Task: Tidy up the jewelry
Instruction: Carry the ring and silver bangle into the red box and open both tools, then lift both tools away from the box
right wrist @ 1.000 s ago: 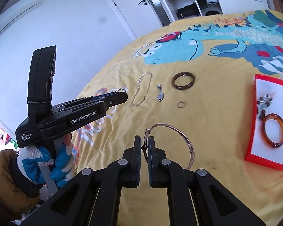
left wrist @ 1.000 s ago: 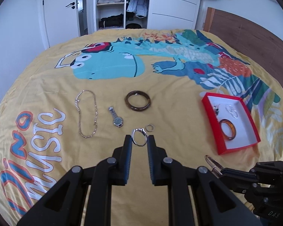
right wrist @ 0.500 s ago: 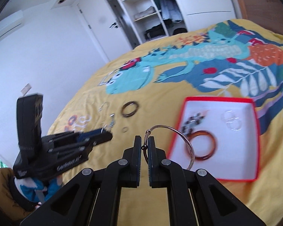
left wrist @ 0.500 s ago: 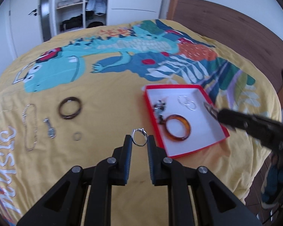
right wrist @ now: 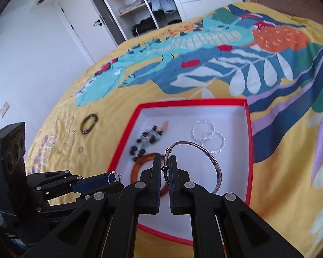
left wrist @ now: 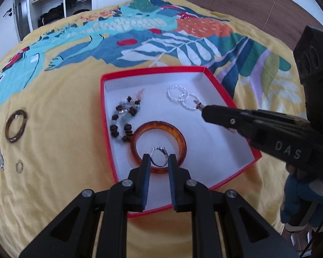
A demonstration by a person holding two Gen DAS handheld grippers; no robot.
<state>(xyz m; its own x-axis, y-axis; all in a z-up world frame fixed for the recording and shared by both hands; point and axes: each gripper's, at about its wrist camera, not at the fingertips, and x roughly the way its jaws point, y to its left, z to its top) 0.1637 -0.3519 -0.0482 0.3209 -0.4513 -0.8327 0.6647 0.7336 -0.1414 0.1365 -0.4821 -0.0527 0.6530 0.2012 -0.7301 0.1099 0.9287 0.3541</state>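
**Ring and bangle held over the red box**

A silver ring is pinched between the fingertips of the left gripper, its band standing upright. It is held above the near part of the red box, and in the left wrist view it appears inside the circle of the amber bangle that lies on the white floor of the box. Whether the ring touches the floor cannot be told.

A thin metal bangle is clamped at its clasp end by the right gripper, the fingers pressed nearly together on it. The hoop arcs out to the right of the fingers over the middle of the box. In the left wrist view only the tip of the clasp is seen at the end of the right gripper, just beside the twisted silver hoops.

Inside the box, a beaded bracelet is gathered along the left wall, touching the amber bangle, and the two silver hoops overlap near the far right corner.

The box sits on a yellow bedspread with a dinosaur print. Toward its left edge, well apart from the box, a dark bangle, a small ring, a watch and a chain are laid out.
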